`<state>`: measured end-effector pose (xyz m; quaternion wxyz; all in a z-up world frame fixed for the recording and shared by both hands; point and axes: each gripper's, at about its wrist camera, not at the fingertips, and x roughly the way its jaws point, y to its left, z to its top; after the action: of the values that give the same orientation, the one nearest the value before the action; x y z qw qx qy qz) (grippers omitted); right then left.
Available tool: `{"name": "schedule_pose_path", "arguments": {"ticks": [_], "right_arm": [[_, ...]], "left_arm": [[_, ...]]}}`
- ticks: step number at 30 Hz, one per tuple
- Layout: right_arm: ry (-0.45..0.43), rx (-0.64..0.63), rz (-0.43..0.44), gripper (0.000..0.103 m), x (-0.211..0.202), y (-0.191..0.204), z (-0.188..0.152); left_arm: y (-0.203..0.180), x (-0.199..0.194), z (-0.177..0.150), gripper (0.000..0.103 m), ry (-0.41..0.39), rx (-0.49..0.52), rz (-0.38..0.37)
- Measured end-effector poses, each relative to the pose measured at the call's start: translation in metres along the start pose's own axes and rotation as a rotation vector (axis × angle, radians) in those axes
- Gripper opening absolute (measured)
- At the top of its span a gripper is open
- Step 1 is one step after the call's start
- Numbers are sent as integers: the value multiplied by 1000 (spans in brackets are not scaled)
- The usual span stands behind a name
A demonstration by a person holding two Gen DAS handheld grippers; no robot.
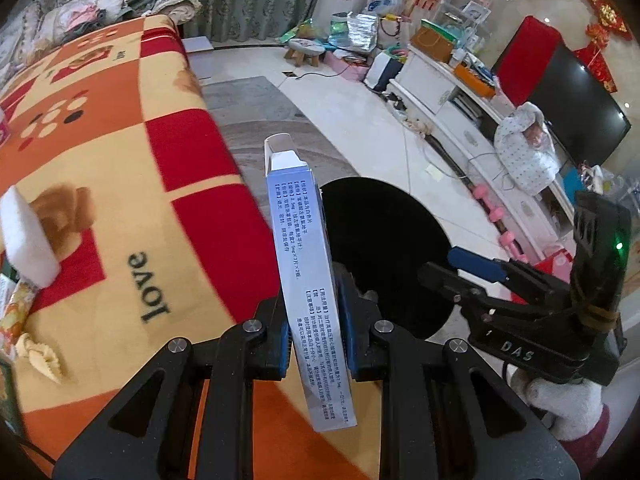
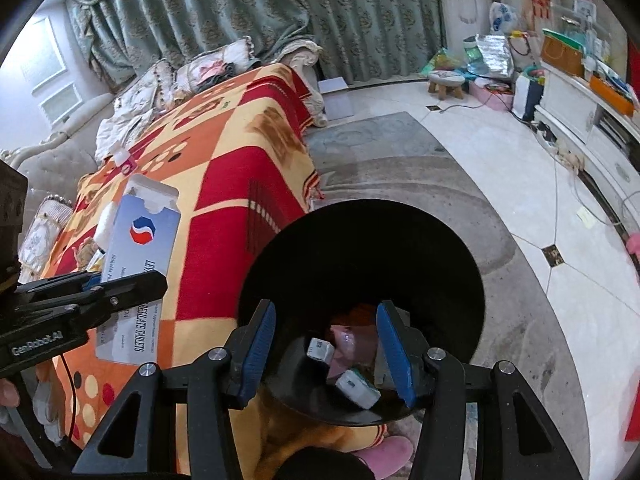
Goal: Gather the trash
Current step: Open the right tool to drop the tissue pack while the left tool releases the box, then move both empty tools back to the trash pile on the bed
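Observation:
My left gripper is shut on a pale blue tablet box, held on edge above the blanket's edge, just left of the black trash bin. The same box and left gripper show in the right wrist view. My right gripper is open and empty, directly over the bin's mouth. Inside the bin lie two small white packets and pink wrappers. The right gripper also shows in the left wrist view.
A checked red, orange and yellow blanket covers the table; on it lie a white foam piece, a wrapper and a small white item. Grey rug, white TV cabinet, stool beyond.

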<state>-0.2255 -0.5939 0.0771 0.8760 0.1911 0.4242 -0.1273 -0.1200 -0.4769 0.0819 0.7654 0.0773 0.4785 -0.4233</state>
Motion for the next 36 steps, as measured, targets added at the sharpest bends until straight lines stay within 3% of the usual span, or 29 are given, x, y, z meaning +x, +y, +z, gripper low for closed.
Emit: {"name": "schedule_pose_path", "arguments": {"ticks": [10,14,20,21,25,36], "right_arm": [[5,44,-48,57,-7,-25,-4],[7,51,-51,67,-6,-29,-5],[18,63,-52,67,-3,-37,-7],[20,64,-52,67,-3,-37,-8],[27,64,-54,67,0,-36,-8],[43,48,-39,69,7,-26,-8]], "left_arm": [[-23,25,18,18,6,2,-52],[-28,32,21,19,7,4,-63],[-26,39,24,20,10,1,-59],[-27,40,24,21,11,-2,-59],[-25,41,25,40,9,-15,-69],[-11,30,15,40,3,-24,-26]]}}
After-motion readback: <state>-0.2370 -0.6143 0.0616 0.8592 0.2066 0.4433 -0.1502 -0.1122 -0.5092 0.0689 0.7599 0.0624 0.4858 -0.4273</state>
